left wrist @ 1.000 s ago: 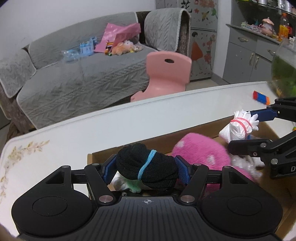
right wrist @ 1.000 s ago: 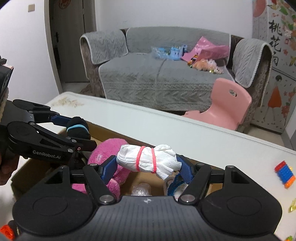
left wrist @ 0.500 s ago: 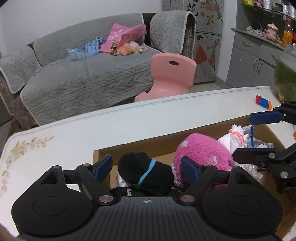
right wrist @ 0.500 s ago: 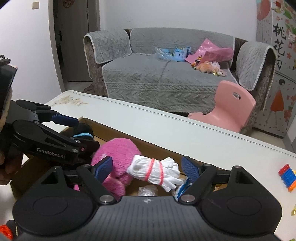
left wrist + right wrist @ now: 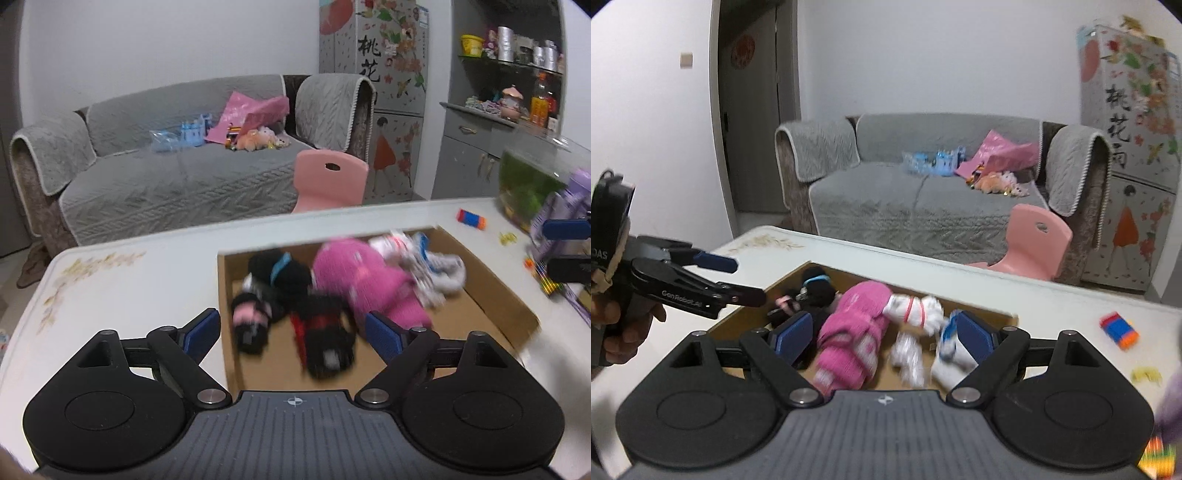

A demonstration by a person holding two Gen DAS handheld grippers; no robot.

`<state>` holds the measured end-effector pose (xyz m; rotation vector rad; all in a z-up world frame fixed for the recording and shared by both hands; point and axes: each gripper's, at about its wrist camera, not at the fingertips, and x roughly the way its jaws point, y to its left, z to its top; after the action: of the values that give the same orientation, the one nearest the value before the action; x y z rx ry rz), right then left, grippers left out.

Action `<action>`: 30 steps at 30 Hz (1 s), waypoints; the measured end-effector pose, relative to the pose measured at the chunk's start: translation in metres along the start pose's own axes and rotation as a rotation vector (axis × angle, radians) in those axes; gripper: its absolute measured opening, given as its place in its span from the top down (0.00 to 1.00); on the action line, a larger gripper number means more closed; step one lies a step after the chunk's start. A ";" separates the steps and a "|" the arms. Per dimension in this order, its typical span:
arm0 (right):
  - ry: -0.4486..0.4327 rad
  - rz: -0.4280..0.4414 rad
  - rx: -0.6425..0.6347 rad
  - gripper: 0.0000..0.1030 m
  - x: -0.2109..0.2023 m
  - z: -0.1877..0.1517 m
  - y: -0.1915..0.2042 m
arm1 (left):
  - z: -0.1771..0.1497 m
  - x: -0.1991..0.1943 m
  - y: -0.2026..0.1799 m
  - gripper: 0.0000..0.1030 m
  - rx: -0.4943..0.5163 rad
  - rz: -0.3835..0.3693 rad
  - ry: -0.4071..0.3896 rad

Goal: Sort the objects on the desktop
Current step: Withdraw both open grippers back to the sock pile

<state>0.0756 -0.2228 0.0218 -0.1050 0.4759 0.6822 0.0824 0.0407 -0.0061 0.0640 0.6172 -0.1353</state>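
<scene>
A cardboard box (image 5: 491,284) on the white table holds rolled sock bundles. A black bundle with a blue band (image 5: 280,273) lies at its back left, a pink fuzzy bundle (image 5: 362,280) in the middle, a white bundle with red bands (image 5: 914,308) to the right. My left gripper (image 5: 291,334) is open and empty above the box's near edge; it also shows in the right wrist view (image 5: 738,278). My right gripper (image 5: 884,334) is open and empty above the box. Its fingers (image 5: 565,229) show at the right of the left wrist view.
An orange and blue toy (image 5: 472,218) and small yellow bits (image 5: 508,238) lie on the table right of the box. A fish tank (image 5: 535,184) and a purple item (image 5: 565,221) stand at the far right. A pink chair (image 5: 328,181) and a grey sofa (image 5: 177,188) are beyond the table.
Both grippers opened and let their bundles fall into the box, the black one from the left, the white one from the right. Both have since pulled back and up from the box.
</scene>
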 end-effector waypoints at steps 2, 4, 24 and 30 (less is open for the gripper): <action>-0.013 0.000 -0.002 0.16 -0.021 -0.018 0.007 | -0.020 -0.018 -0.006 0.12 0.012 0.013 -0.006; -0.016 0.001 0.007 0.14 -0.034 -0.033 0.013 | -0.042 -0.034 -0.010 0.11 -0.009 0.009 -0.002; 0.043 0.131 -0.063 0.10 -0.016 -0.101 0.098 | -0.108 -0.054 -0.052 0.10 -0.020 -0.009 0.068; 0.046 0.129 -0.065 0.09 -0.007 -0.098 0.096 | -0.107 -0.049 -0.061 0.10 -0.002 -0.025 0.082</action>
<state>-0.0272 -0.1763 -0.0561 -0.1529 0.5080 0.8233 -0.0271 -0.0037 -0.0658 0.0604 0.6997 -0.1568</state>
